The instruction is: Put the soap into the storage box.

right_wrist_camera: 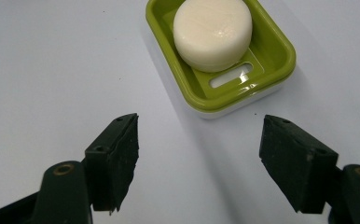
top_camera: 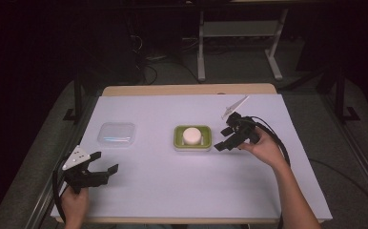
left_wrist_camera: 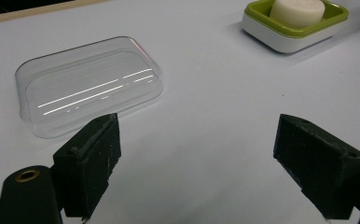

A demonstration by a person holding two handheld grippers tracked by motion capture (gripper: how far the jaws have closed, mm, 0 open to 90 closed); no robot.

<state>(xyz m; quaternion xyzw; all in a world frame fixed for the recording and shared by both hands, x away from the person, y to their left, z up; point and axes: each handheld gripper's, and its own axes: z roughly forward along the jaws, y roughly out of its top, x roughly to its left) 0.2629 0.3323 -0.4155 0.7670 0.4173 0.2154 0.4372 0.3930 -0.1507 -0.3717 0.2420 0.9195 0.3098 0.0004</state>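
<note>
Judging by my right gripper (right_wrist_camera: 199,161), jaws parted and empty just short of the green soap dish (right_wrist_camera: 271,70) at mid-table, I'd pinch the smooth, slippery round soap (right_wrist_camera: 213,32) gently across its sides.

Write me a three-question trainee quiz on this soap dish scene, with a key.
1. True or false: the soap lies in the green dish.
2. Which gripper is nearer the dish: A) left gripper B) right gripper?
3. Fill in: the clear lid lies on the table, on the dish's ____ side in the high view.

Key: 1 true. 2 B; its open jaws point at the dish with nothing between them. 3 left; the lid lies apart from the dish, ahead of the open left gripper.
</note>
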